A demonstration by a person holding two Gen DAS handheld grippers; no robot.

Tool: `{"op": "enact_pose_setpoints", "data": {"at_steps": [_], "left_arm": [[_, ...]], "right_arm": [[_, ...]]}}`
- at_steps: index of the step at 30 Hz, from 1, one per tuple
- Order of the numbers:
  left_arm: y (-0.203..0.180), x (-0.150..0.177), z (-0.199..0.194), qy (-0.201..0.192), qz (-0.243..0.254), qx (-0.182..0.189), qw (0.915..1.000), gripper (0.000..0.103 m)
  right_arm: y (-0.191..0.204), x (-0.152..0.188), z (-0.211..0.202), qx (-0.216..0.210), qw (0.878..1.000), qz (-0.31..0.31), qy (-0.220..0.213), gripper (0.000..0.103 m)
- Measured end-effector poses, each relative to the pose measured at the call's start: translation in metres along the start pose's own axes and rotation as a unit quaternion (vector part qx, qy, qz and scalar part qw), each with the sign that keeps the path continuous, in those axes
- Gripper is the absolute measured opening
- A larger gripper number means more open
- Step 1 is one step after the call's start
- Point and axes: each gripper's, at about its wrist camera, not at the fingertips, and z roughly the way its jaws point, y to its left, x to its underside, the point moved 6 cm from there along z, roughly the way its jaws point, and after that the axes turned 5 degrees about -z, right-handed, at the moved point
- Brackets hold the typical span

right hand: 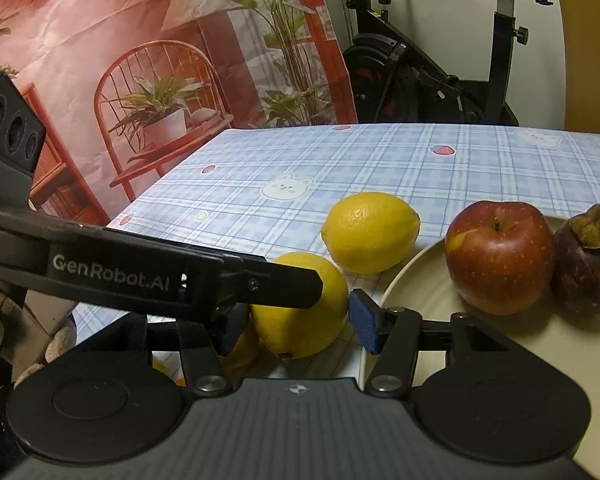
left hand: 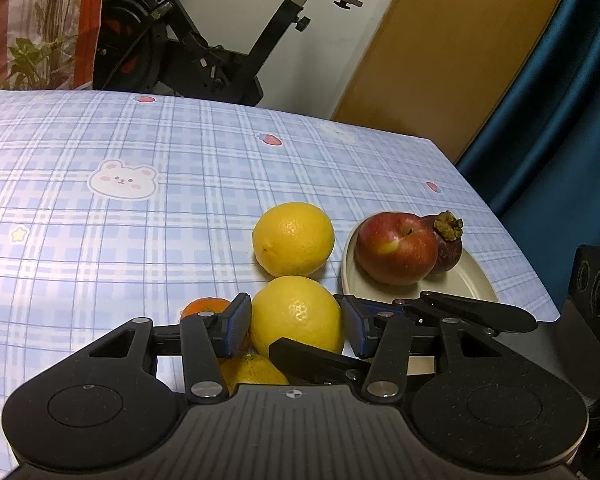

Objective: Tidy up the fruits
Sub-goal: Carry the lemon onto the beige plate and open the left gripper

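Though apple (left hand: pixel 396 252) and mangosteen (left hand: pixel 450 248) sat on plate (left hand: pixel 476 280), found far lemon (left hand: pixel 294 240) unplaced, left gripper (left hand: pixel 296 320) clamped on near lemon (left hand: pixel 296 312), right gripper (right hand: pixel 296 328) jaws apart around it.

Two close wrist views, shared lemon (left hand: pixel 296 316)

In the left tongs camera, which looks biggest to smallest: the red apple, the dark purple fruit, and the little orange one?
1. Red apple.
2. Dark purple fruit, partly hidden behind the apple.
3. Orange fruit, mostly hidden behind the tongs, so its real size is unsure.
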Motion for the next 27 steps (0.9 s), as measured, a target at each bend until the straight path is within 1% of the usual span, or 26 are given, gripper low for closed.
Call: {"op": "enact_pose_setpoints", "data": {"at_steps": [7,11,15,21,27], "left_arm": [[-0.006,0.001,-0.01,-0.018,0.006,0.006,0.9998,0.052],[-0.014,-0.001,-0.018,-0.034,0.004,0.013,0.9993,0.052],[-0.027,-0.002,-0.021,-0.045,0.014,0.021,0.9987,0.052],[-0.043,-0.002,-0.013,-0.042,0.028,0.038,0.998,0.052],[-0.059,0.0,0.0,-0.033,0.039,0.046,0.9976,0.052]], "right_arm": [[0.003,0.0,-0.011,0.009,1.0,-0.01,-0.026,0.057],[0.005,-0.004,-0.023,0.019,0.999,-0.026,-0.043,0.057],[0.004,-0.004,-0.035,0.034,0.997,-0.037,-0.056,0.057],[-0.005,-0.001,-0.05,0.054,0.996,-0.032,-0.062,0.057],[-0.021,0.004,-0.06,0.068,0.996,-0.015,-0.061,0.057]]}}
